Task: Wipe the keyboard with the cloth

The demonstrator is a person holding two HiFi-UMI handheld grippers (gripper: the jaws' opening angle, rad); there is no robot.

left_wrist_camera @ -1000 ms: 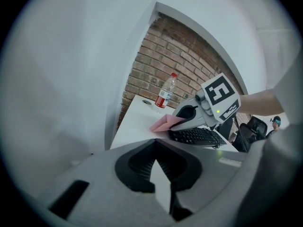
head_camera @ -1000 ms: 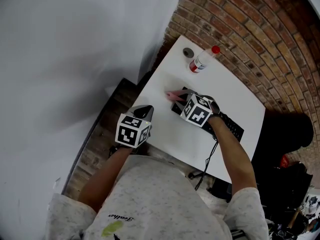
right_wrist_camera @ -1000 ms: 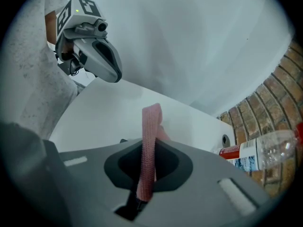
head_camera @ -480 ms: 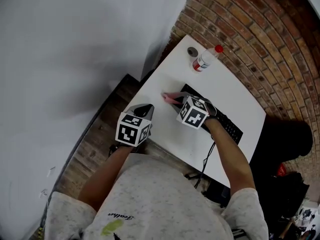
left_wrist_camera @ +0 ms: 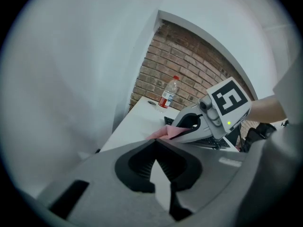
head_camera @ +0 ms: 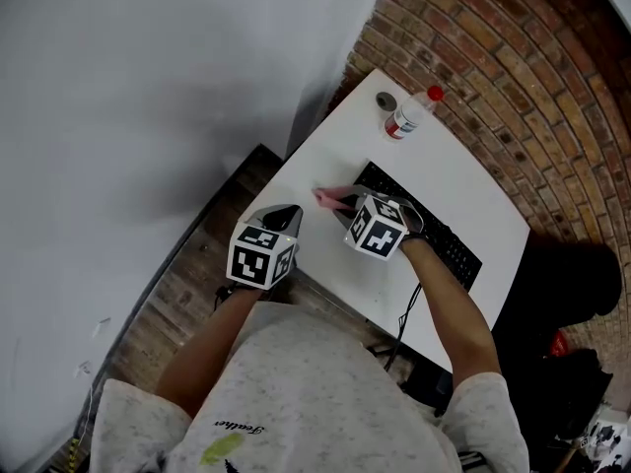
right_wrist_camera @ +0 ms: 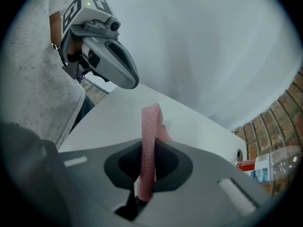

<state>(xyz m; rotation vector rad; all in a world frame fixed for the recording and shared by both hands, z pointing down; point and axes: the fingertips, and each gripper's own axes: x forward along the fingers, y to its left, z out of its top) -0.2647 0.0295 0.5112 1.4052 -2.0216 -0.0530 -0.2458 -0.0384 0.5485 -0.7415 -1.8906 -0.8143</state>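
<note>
My right tool (head_camera: 343, 205) clamps thin pink cloth (head_camera: 328, 197) beside black keyboard's (head_camera: 449, 246) end, white tabletop (head_camera: 325, 156). Left tool (head_camera: 284, 217): jaws together, empty.

Possibly an office corner: white desk (head_camera: 434, 166), keyboard (head_camera: 451, 250), brick wall (left_wrist_camera: 182, 65).

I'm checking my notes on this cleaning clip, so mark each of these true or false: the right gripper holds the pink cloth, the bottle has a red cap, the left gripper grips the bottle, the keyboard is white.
The right gripper holds the pink cloth. True.
The bottle has a red cap. True.
The left gripper grips the bottle. False: its jaws are together on nothing, and the bottle stands at the far end of the table.
The keyboard is white. False: it is black, on a white table.
</note>
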